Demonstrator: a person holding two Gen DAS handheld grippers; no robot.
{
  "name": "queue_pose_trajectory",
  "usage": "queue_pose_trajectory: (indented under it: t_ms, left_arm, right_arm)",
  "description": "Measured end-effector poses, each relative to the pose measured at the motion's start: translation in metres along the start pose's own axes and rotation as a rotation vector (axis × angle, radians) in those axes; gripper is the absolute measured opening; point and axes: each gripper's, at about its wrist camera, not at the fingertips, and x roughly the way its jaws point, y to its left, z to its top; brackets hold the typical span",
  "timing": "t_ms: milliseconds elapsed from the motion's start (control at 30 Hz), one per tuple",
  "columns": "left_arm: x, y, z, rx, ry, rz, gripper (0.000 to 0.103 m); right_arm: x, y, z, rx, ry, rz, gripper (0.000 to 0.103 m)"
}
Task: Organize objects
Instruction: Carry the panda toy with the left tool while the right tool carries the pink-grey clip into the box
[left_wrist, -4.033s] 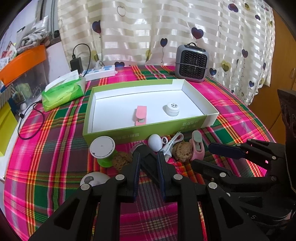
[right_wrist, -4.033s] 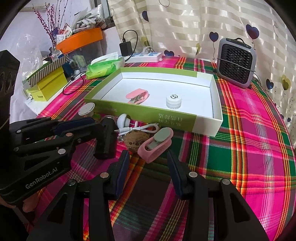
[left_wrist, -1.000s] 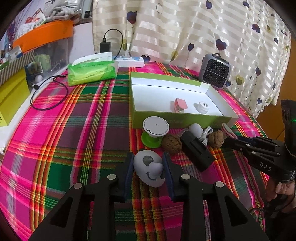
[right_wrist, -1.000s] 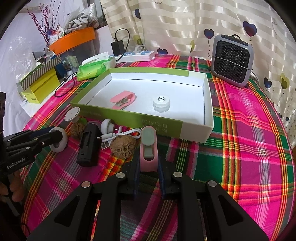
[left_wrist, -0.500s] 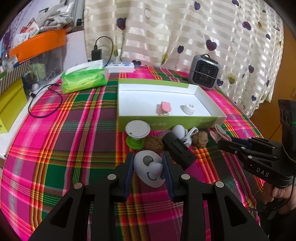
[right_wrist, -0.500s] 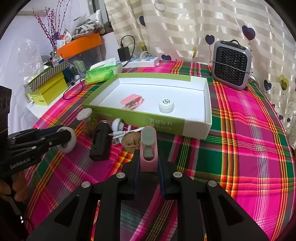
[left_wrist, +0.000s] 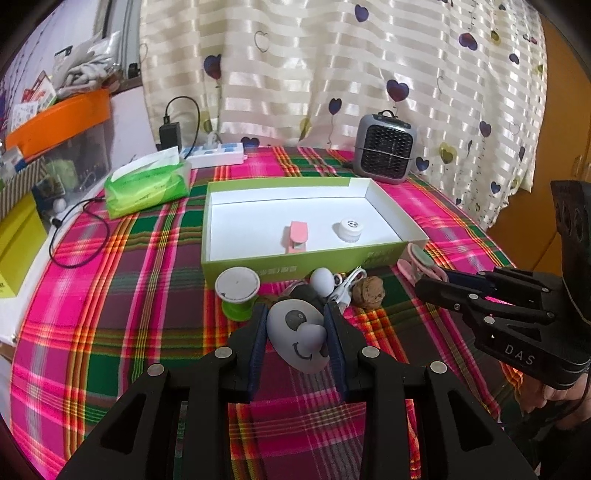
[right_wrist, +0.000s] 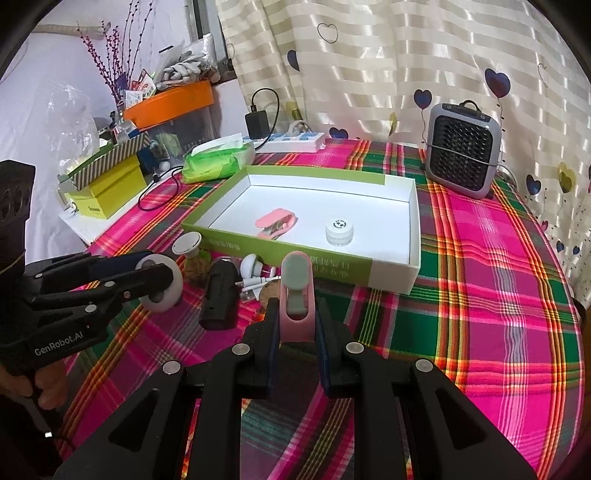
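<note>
Both grippers loaded, ready to carry their things to the box

The left gripper (left_wrist: 297, 343) has its fingers clamped on a grey egg-shaped toy (left_wrist: 297, 338) with a drawn face; the right gripper (right_wrist: 295, 325) has its fingers closed on a pink clip (right_wrist: 295, 299) standing up between them. The green box (right_wrist: 395, 273) lies ahead of both sets of fingers, past the spool (left_wrist: 236, 291), walnut (left_wrist: 369, 291) and cable (left_wrist: 345, 282) on the table (right_wrist: 480, 295). Best to lift each thing clear over the near wall, keep the two grippers apart, and release onto bare white floor beside the pink clip and white cap already inside.
</note>
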Motion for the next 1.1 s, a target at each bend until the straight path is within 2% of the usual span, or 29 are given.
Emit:
queue_pose_trajectory:
  t_ms: [1100]
  left_arm:
    - [0.026, -0.006, 0.040, 0.067, -0.020, 0.037, 0.029]
  right_arm:
    - [0.014, -0.003, 0.033, -0.057, -0.017, -0.020, 0.018]
